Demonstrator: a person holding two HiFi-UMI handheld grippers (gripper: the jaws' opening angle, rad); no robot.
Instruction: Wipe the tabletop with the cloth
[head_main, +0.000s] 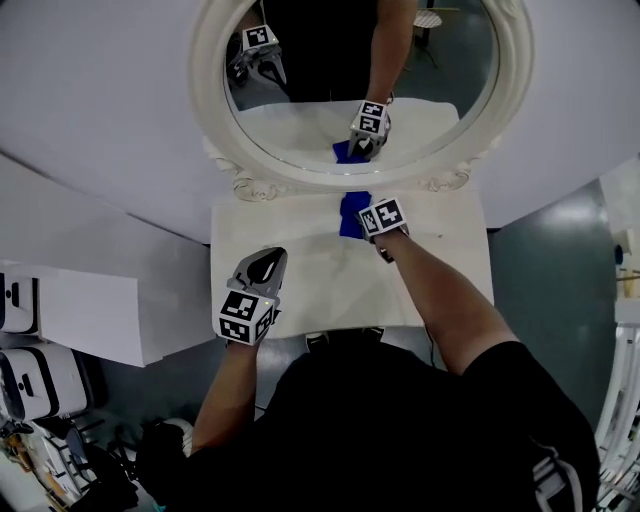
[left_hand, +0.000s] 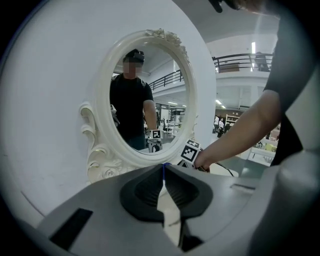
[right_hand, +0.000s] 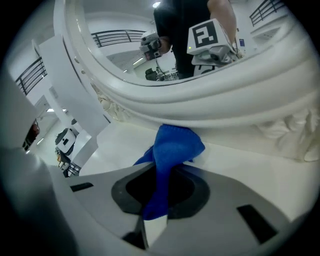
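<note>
A blue cloth (head_main: 352, 212) (right_hand: 172, 150) is pinched in my right gripper (head_main: 362, 222) (right_hand: 167, 170), which is shut on it. The cloth presses on the white tabletop (head_main: 300, 235) at its back edge, right under the base of the oval mirror (head_main: 360, 95) (right_hand: 210, 95). My left gripper (head_main: 262, 268) (left_hand: 163, 172) hovers over the front left part of the table, jaws shut with nothing between them. The mirror reflects the cloth and both grippers.
The ornate white mirror frame (left_hand: 102, 165) stands along the table's back edge against a white wall. White and black cases (head_main: 30, 350) sit on the floor at left. A railing and shelves (head_main: 625, 390) stand at far right.
</note>
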